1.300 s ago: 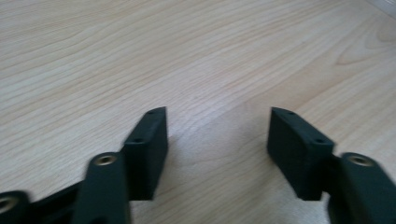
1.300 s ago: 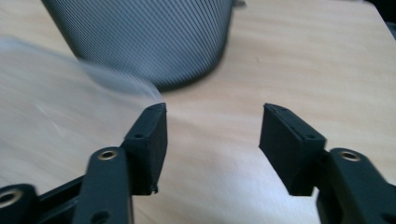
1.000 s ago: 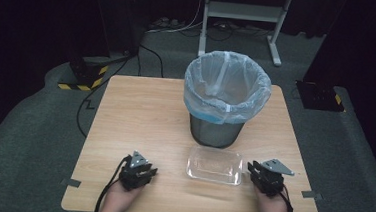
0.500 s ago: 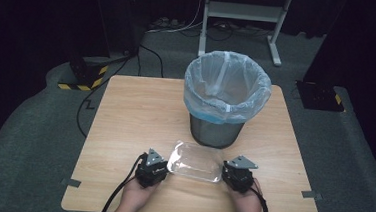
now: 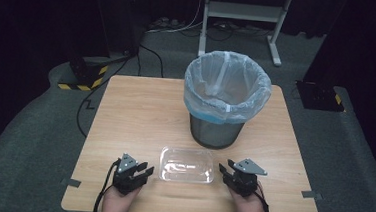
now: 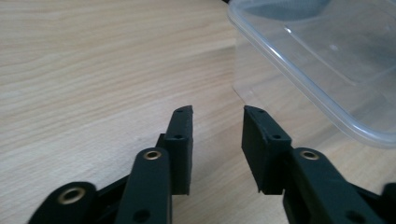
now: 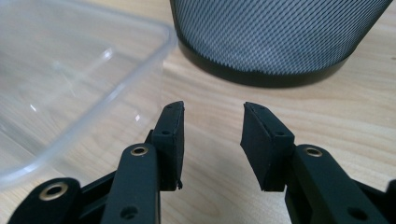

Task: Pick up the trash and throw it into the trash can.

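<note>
Clear tub (image 5: 187, 164) at lower centre, left gripper (image 5: 141, 171) and right gripper (image 5: 227, 170) flanking it, both spread and empty, bin (image 5: 225, 98) above.

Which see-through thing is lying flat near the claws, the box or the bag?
The clear plastic box, low on the table between both claws. The bag lines the tall bin behind it.

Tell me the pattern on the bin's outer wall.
The bin has a fine grey metal mesh wall above a solid black base ring, clearest in the right gripper view.
</note>
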The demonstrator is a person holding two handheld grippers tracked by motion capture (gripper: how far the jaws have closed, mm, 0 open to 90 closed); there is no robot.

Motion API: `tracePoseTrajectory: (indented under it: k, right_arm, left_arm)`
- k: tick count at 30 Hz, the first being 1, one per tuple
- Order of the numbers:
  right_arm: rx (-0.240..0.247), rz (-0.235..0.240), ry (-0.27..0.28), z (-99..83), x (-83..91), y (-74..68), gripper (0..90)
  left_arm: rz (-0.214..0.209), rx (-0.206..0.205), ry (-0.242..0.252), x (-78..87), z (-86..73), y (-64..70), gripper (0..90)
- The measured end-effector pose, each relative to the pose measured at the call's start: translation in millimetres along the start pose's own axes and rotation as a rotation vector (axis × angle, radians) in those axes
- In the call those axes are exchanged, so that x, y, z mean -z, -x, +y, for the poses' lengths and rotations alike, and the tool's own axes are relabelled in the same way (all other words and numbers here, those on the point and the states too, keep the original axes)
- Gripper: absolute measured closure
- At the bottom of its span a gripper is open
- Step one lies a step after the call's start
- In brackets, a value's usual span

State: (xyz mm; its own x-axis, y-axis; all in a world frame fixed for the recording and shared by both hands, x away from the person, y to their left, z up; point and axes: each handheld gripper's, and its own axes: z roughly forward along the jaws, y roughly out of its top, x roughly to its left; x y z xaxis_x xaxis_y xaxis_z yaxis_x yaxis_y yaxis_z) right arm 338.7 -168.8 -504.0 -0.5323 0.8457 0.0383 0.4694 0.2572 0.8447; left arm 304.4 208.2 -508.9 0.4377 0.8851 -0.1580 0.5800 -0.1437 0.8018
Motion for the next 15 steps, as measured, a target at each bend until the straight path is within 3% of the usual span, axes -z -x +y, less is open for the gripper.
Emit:
tracePoseTrajectory:
  k: [3, 7, 9, 10, 12, 13, 14, 15]
  right_arm:
    - [-0.030, 0.018, 0.041, 6.7, 7.3, -1.0, 55.2]
    - [-0.043, 0.073, 0.063, 21.7, 14.9, -10.0, 47.3]
    - [-0.052, 0.100, 0.068, 25.6, 14.8, -14.3, 44.8]
    - [-0.065, 0.134, 0.067, 29.6, 11.4, -21.8, 39.9]
    - [-0.073, 0.143, 0.055, 30.7, 7.3, -25.4, 37.1]
    - [-0.088, 0.148, 0.014, 30.8, -1.7, -30.3, 33.8]
    - [-0.096, 0.151, -0.001, 29.9, -5.0, -31.4, 32.5]
    - [-0.106, 0.149, -0.012, 28.3, -7.6, -32.0, 32.0]
  left_arm:
    - [-0.014, 0.043, 0.037, 5.8, 6.5, 0.9, 57.1]
    - [-0.029, 0.020, 0.090, 13.6, 22.4, 16.3, 50.0]
    - [-0.039, 0.008, 0.076, 12.1, 25.5, 20.4, 43.5]
    - [-0.057, 0.004, 0.052, 8.1, 28.1, 23.9, 39.6]
    - [-0.066, 0.008, -0.004, -2.0, 31.9, 27.8, 36.5]
    - [-0.074, 0.022, -0.018, -6.5, 32.8, 28.4, 32.9]
    - [-0.109, 0.065, -0.035, -14.8, 33.8, 27.4, 32.0]
    - [-0.109, 0.065, -0.035, -14.8, 33.8, 27.4, 31.3]
